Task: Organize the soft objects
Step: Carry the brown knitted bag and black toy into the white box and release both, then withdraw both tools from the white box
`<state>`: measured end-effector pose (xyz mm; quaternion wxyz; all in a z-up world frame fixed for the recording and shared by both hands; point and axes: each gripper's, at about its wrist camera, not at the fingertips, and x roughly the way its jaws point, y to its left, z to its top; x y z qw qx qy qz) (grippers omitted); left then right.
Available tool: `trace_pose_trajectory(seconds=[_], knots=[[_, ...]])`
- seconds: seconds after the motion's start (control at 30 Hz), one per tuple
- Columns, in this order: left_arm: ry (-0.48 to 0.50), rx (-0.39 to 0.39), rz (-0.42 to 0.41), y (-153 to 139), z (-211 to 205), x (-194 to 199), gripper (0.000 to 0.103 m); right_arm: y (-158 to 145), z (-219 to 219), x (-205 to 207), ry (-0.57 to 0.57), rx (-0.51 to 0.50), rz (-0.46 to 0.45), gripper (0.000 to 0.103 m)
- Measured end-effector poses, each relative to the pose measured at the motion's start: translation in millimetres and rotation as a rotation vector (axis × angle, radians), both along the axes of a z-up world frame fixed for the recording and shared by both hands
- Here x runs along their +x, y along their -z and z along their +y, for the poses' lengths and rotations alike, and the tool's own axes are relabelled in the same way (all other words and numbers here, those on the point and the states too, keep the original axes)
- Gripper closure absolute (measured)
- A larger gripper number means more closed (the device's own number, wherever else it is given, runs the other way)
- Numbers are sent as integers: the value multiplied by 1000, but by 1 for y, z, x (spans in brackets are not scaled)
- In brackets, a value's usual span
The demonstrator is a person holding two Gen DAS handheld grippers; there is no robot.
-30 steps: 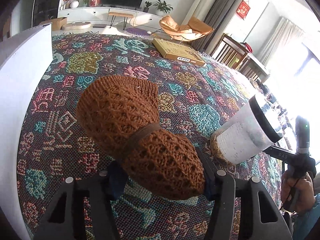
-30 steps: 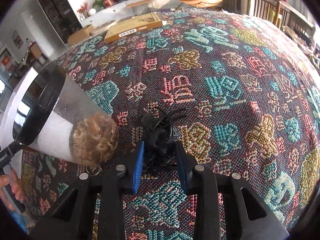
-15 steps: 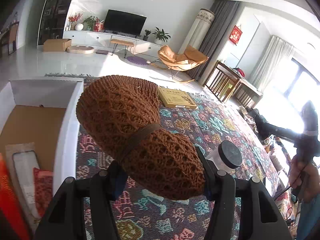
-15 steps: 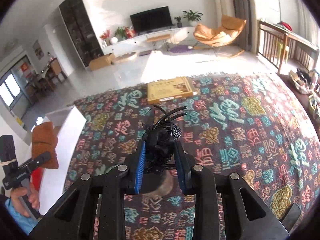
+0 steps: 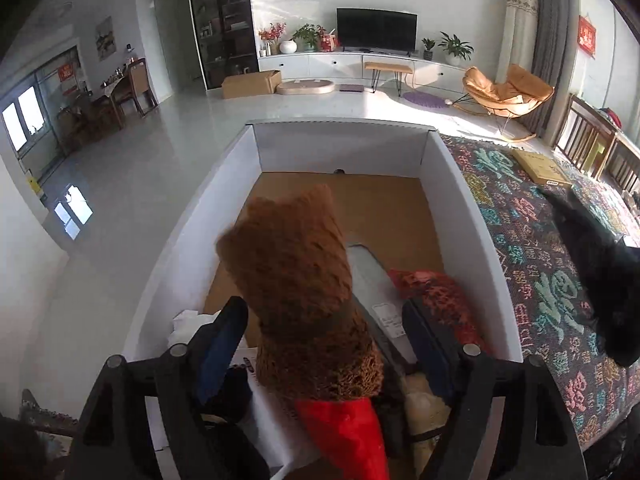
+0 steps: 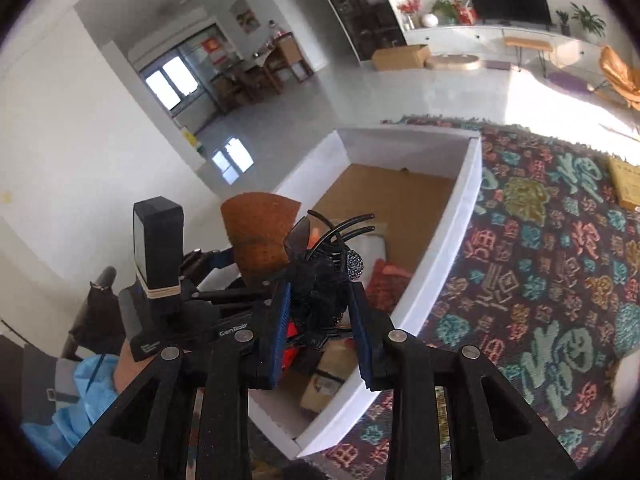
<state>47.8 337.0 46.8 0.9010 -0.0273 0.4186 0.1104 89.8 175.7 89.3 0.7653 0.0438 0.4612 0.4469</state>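
Now, from the left wrist view, the left gripper (image 5: 324, 344) had swung off the patterned rug (image 5: 560, 280) to hang over the white box (image 5: 472, 216). Its jaws had just been opening, and the brown knitted hat (image 5: 296, 292) stood loose between them, released above the clutter inside. From the right wrist view, the right gripper (image 6: 320, 312) had come over the box's near right wall, its jaws also just opening, though the black hair claw (image 6: 324, 280) looked still pinched. Both pieces seemed about to drop in.

Dark television (image 5: 376, 29) on white cabinet (image 5: 360, 65), orange lounge chair (image 5: 506, 90), cardboard box (image 5: 250, 83)
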Motion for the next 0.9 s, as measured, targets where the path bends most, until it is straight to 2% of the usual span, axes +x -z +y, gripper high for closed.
trace_pose_trajectory(seconds=[0.03,0.07,0.1,0.2,0.3,0.33,0.4,0.47,0.5,0.6,0.7,0.9], knots=[[-13,14,-8,3,3,-6,13,11,7,-1,-17,1,44,52],[-29,24,-16,5,7,-10,11,20,11,-2,-27,-1,76,44],[-45,30,-25,6,10,-15,11,25,15,-5,-26,-10,82,40],[-95,53,-43,6,13,-26,11,25,11,-7,-9,-52,42,40],[-144,84,-67,-3,3,-39,11,11,6,-16,13,-118,-64,40],[-165,83,-76,-7,0,-43,9,7,6,-21,17,-149,-106,39],[-222,93,-92,-12,-6,-52,1,4,7,-29,24,-222,-178,34],[-264,129,-128,-15,-15,-63,0,4,9,-37,29,-293,-227,34],[-278,141,-131,-15,-19,-67,0,6,10,-40,30,-320,-236,34],[-276,166,-55,-10,-33,-68,0,15,11,-45,25,-370,-224,34],[-307,207,-18,-3,-47,-74,0,21,16,-49,25,-413,-217,34],[-304,158,-11,0,-48,-90,0,23,20,-55,37,-451,-217,34]])
